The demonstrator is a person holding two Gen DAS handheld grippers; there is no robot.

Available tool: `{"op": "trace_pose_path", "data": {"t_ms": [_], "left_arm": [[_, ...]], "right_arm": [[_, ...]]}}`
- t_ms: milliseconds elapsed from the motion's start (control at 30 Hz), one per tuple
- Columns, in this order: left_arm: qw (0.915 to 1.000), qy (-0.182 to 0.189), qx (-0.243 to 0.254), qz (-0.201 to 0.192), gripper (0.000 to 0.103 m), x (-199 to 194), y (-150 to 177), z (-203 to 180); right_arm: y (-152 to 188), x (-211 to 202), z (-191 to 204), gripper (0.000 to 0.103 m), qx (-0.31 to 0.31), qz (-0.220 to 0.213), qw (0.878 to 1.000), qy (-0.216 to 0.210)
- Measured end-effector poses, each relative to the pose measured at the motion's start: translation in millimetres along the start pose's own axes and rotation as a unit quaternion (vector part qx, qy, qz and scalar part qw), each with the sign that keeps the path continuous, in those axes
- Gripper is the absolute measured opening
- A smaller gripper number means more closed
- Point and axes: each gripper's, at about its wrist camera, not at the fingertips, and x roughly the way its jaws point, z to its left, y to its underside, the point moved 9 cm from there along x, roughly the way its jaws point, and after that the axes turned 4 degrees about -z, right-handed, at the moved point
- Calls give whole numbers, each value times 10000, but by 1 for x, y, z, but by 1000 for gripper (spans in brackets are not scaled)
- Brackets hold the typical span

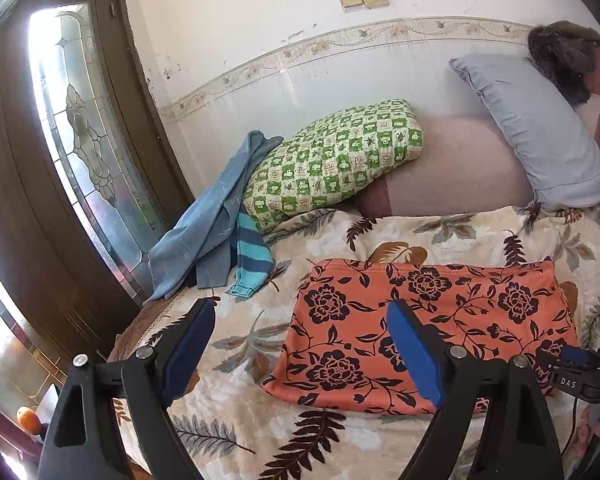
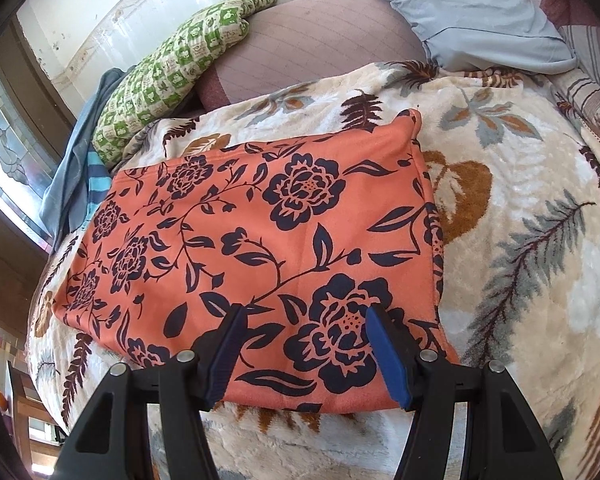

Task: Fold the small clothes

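The left gripper (image 1: pixel 300 320) has its fingers (image 1: pixel 414 356) spread wide apart with nothing between them, over the near left corner of the orange flowered cloth (image 1: pixel 440 332). The right gripper (image 2: pixel 306 328) also has its fingers (image 2: pixel 386 354) apart and empty, above the cloth's near edge. The cloth lies flat on the leaf-patterned blanket (image 2: pixel 520 240) on the bed. Behind it sit a green checked pillow (image 1: pixel 332 164) and blue clothes (image 1: pixel 216 216).

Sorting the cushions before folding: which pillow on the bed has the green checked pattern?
The green-and-cream checked pillow at the wall, with blue clothes draped against it. The grey-blue pillow and the pink cushion between them are both plain.
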Motion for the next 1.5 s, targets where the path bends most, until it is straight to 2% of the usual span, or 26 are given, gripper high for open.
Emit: {"op": "trace_pose_path", "data": {"t_ms": [200, 300, 400, 500, 567, 633, 667, 733, 833, 933, 1033, 1267, 1367, 1433, 1500], "left_arm": [[9996, 138, 4, 233, 88, 28, 12, -20], [9963, 404, -40, 756, 88, 64, 36, -42], [9855, 757, -106, 1513, 88, 105, 75, -70], [9746, 1023, -73, 1991, 88, 129, 109, -100], [9670, 1140, -51, 2277, 88, 139, 128, -116], [9590, 1087, -97, 2616, 88, 149, 149, -121], [9577, 1066, -125, 2670, 91, 154, 155, -121], [9608, 1101, -195, 2537, 93, 155, 155, -119], [9623, 1098, -42, 2489, 95, 154, 157, -116], [9596, 1102, -180, 2583, 101, 160, 159, -111], [9574, 1115, -284, 2647, 102, 159, 160, -108], [9569, 1100, -209, 2680, 103, 153, 165, -102], [9536, 969, -219, 2841, 101, 148, 164, -101], [9530, 1069, -292, 2821, 100, 138, 154, -106], [9564, 1310, -286, 2594, 100, 131, 134, -121]], "right_arm": [[-4, -8, -5, 65, 119, -73, 9998, -167], [-6, -11, -12, 65, 190, -125, 9996, -172], [-7, -11, -18, 65, 349, -102, 9990, -246], [-7, -8, -20, 65, 474, -44, 9984, -311], [-6, -5, -17, 65, 392, -2, 9988, -293], [-3, 0, -16, 65, 230, 94, 9995, -174], [0, 3, -17, 65, 186, 155, 9997, -89], [6, 9, -22, 64, 196, 331, 9993, 26], [11, 15, -26, 64, 168, 528, 9983, 160], [19, 22, -29, 64, -13, 790, 9964, 295], [27, 24, -30, 65, -199, 904, 9952, 305], [37, 16, -36, 63, -27, 998, 9949, -135], [34, 10, -38, 63, 136, 951, 9947, -370], [28, 1, -41, 62, 464, 878, 9931, -628], [20, -10, -49, 62, 1013, 722, 9873, -987]]}}
